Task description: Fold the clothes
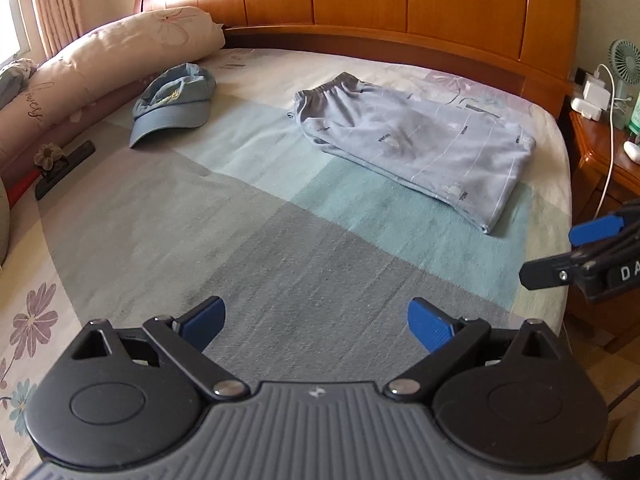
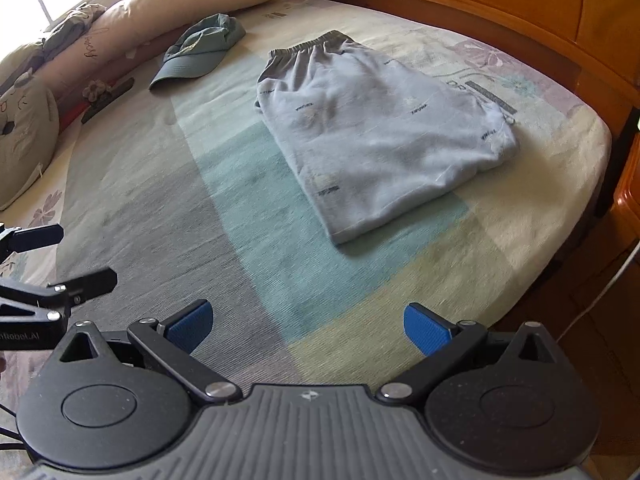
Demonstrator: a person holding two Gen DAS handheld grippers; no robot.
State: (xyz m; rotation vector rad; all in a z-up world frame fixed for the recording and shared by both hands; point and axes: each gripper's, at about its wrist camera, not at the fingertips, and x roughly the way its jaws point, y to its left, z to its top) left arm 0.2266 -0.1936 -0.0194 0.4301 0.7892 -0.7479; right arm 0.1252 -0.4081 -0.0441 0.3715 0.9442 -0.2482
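- A pair of pale blue shorts (image 2: 376, 136) lies flat on the bed (image 1: 280, 240), folded into a neat stack, waistband toward the headboard (image 1: 400, 0).
- Both grippers hover short of the shorts, fingers spread wide and empty: left gripper (image 1: 316, 322), right gripper (image 2: 306, 322).
- The shorts lie ahead and to the right of both; their long axis runs from the headboard toward the bed's near right edge. The right gripper looks nearer.
- A cap (image 1: 176, 104) sits left of the shorts.
- Only the left view shows the nightstand (image 1: 600, 148) right of the shorts.
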